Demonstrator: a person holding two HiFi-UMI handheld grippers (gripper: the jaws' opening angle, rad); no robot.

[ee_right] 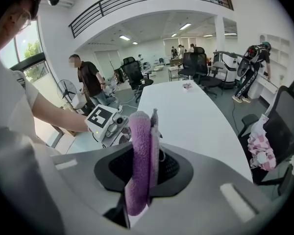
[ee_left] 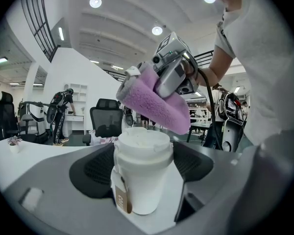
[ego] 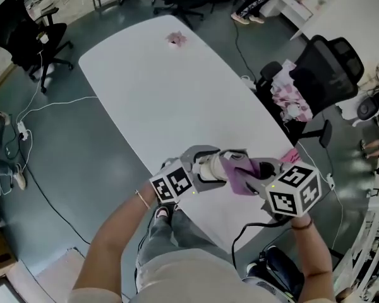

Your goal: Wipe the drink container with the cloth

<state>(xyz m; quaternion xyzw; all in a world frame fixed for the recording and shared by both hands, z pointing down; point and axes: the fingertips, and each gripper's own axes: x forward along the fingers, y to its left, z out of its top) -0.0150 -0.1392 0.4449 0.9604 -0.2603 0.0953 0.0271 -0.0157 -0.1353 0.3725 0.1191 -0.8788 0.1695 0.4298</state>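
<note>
Table (ego: 177, 106): long, white and round-ended, running away from the person; both grippers are over its near end.
Office chair (ego: 328, 62): black, beside the table's right edge, with pink-patterned fabric (ego: 287, 100) heaped on its seat.
Left gripper (ee_left: 143, 153): jaws spread wide, the dark pads pressed on either side of the paper cup, which it holds clear of the tabletop and nearly level.
Right gripper (ee_right: 144, 168): jaws nearly together, pinching the folded cloth; it is tilted down toward the cup from the right.
Cloth (ee_right: 138, 155): purple and fluffy, sticking out past the jaw tips; it sits just over the cup's lid, and I cannot tell whether they touch.
Paper cup (ee_left: 139, 180): white with a white lid and a small brown tag on its side, between the left jaws.
Potted plant (ego: 175, 39): small and pinkish, alone at the table's far end.
</note>
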